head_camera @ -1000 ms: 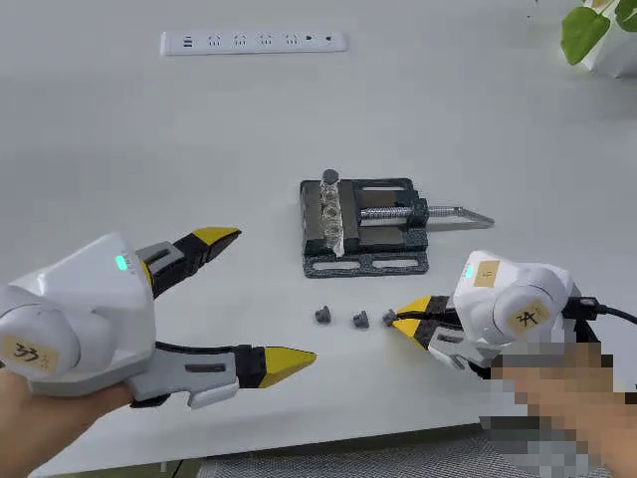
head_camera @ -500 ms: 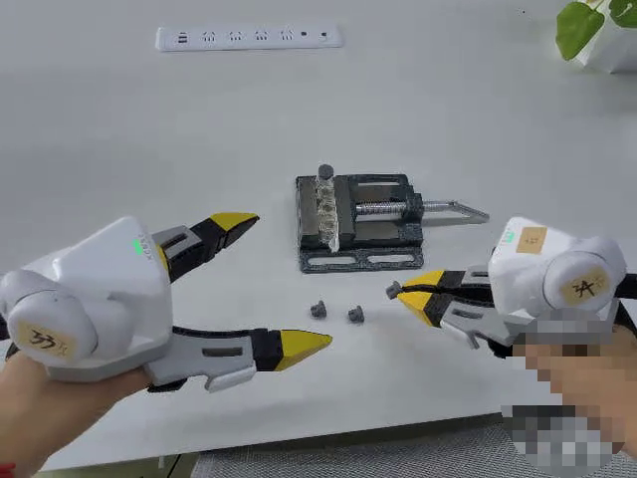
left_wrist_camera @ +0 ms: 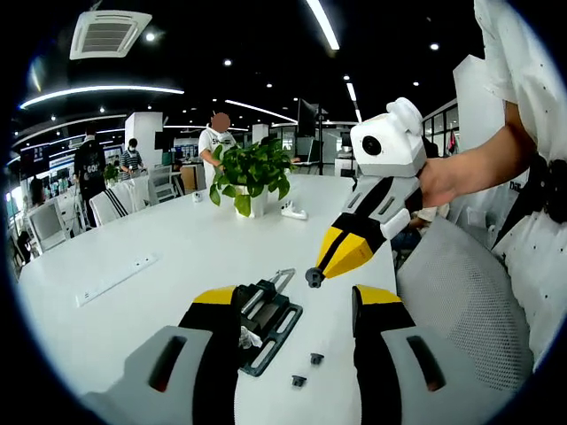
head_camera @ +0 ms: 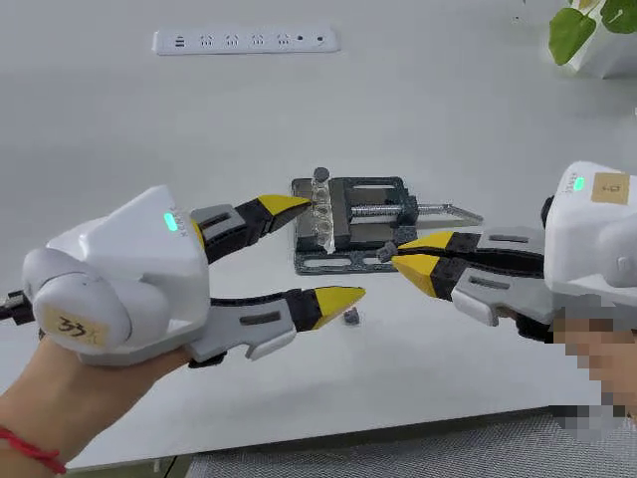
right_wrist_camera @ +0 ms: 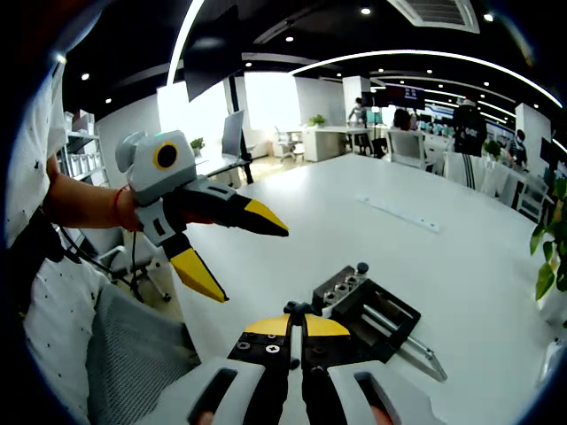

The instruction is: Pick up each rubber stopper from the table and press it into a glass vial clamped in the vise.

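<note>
Right about the middle of the plain white table [head_camera: 149, 129] sits the dark vise [head_camera: 373, 224] with a row of glass vials [head_camera: 325, 214] clamped in it, and the far-end vial already has a seated stopper [head_camera: 320, 174] on top. The right tool [head_camera: 396, 257] is closed down tight on a grey rubber stopper [head_camera: 385, 255], held up off the table just on the near right side of the vise. The left tool [head_camera: 331, 249] is spread wide with nothing in it, hovering over the vise's near left side. Two loose stoppers [left_wrist_camera: 316, 358] [left_wrist_camera: 299, 381] lie between the vise and the table's near edge. A white power strip [head_camera: 246, 41] lies flat along the far edge, and a potted plant [head_camera: 577, 25] sits at the far right corner. Room-wise it's a big open-plan office: dark ceiling with strip lights [left_wrist_camera: 323, 22], a ceiling vent [left_wrist_camera: 106, 34], more desks and chairs, and a few people [left_wrist_camera: 217, 142] standing way in the back.
</note>
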The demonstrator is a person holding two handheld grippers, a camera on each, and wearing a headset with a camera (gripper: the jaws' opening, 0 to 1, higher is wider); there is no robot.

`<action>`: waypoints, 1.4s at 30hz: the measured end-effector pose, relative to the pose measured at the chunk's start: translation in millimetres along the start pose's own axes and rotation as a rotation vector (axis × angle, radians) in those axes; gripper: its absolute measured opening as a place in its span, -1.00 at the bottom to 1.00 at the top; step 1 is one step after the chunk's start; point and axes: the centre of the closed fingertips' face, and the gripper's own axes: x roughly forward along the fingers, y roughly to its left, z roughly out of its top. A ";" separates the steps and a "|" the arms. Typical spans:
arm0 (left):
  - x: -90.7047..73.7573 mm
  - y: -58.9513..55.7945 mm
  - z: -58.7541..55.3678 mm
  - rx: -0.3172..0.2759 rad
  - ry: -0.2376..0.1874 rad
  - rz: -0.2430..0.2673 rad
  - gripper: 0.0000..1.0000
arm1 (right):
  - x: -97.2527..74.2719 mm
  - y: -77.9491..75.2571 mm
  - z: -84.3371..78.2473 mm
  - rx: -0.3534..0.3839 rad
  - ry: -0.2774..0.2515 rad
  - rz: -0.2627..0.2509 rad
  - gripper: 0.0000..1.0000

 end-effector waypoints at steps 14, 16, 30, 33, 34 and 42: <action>6.3 -0.6 19.1 -0.023 -0.058 -0.001 -0.57 | -4.4 10.7 29.0 0.063 -0.092 0.025 -1.00; 6.2 -1.4 20.4 -0.024 -0.060 -0.005 -0.62 | -5.9 11.0 32.3 0.081 -0.108 0.028 -1.00; 3.6 -3.7 26.1 -0.010 -0.071 -0.015 -0.81 | -6.7 15.5 39.9 0.113 -0.137 0.042 -1.00; 3.1 -3.9 26.4 -0.011 -0.071 -0.018 -0.84 | -6.4 15.6 40.4 0.118 -0.140 0.042 -1.00; 3.0 -3.9 26.7 -0.011 -0.072 -0.018 -0.84 | -6.2 14.6 40.1 0.122 -0.142 0.043 -1.00; 3.7 -6.1 28.1 -0.007 -0.073 -0.025 -0.90 | -5.8 14.1 41.2 0.129 -0.146 0.040 -1.00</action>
